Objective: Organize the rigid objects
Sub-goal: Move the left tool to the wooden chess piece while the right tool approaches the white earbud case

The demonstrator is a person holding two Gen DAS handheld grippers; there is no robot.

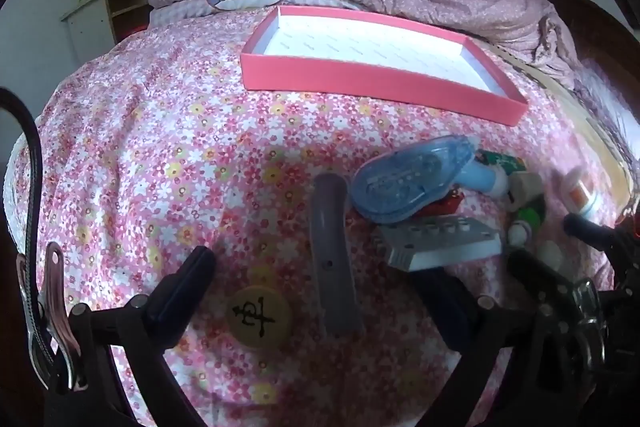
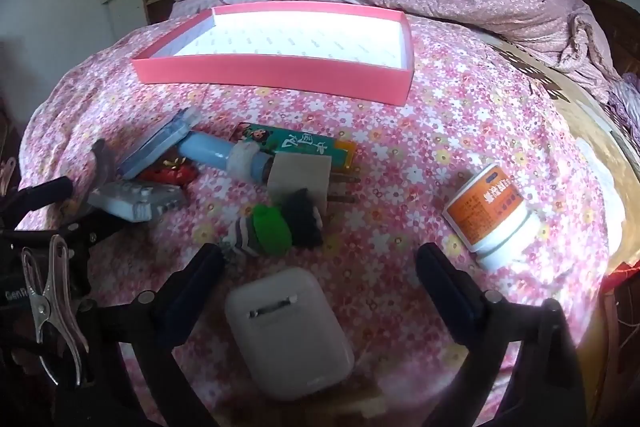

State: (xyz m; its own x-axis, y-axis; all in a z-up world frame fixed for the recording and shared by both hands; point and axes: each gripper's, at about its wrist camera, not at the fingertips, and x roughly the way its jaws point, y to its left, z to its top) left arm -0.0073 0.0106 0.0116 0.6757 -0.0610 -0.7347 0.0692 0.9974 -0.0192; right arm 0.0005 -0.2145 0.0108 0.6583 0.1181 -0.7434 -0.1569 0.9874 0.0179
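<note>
Between the spread fingers of the right gripper lies a white earbud case, the left gripper likewise agape over a grey curved piece, both apparently bound for the empty pink tray farther up the bed.

A: What's on the bed w/ pink floral sheet?
B: Far: shallow pink cardboard tray. Near: white earbud case. Right: orange-label white plastic jar. Left: round wooden chess piece, grey curved tube.
</note>
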